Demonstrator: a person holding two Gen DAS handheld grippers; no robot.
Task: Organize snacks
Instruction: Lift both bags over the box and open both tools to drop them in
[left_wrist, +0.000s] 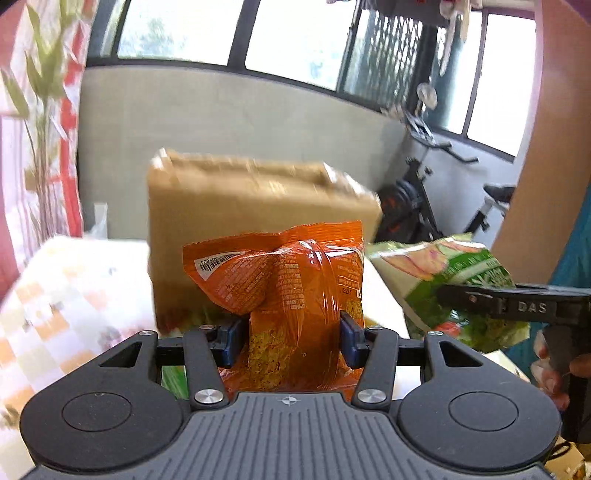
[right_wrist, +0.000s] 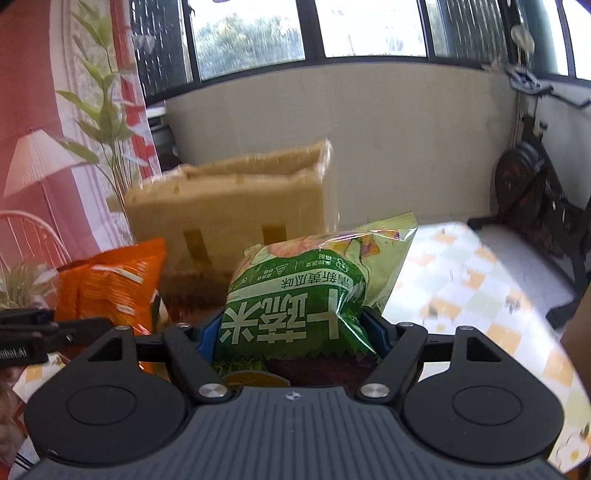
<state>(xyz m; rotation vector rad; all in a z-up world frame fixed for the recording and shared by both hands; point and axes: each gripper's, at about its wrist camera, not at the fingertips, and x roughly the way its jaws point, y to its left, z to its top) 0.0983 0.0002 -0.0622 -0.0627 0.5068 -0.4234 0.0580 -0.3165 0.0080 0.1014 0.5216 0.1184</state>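
Observation:
My left gripper (left_wrist: 291, 341) is shut on an orange snack bag (left_wrist: 291, 280), its blue pads squeezing the bag's lower middle so the bag stands up in front of the camera. My right gripper (right_wrist: 293, 336) is shut on a green snack bag (right_wrist: 295, 295) with white lettering, held the same way. Each view also shows the other hand's load: the green snack bag (left_wrist: 454, 280) at the right of the left wrist view, the orange snack bag (right_wrist: 110, 284) at the left of the right wrist view. Both bags hang above the table in front of a cardboard box (left_wrist: 258, 221).
The cardboard box (right_wrist: 236, 210) stands on a table with a checked cloth (right_wrist: 480, 295), just behind the bags. An exercise bike (right_wrist: 535, 206) stands at the right by the wall. A plant (right_wrist: 103, 122) and a lamp (right_wrist: 37, 162) are at the left. A hand (left_wrist: 554, 369) grips the right tool.

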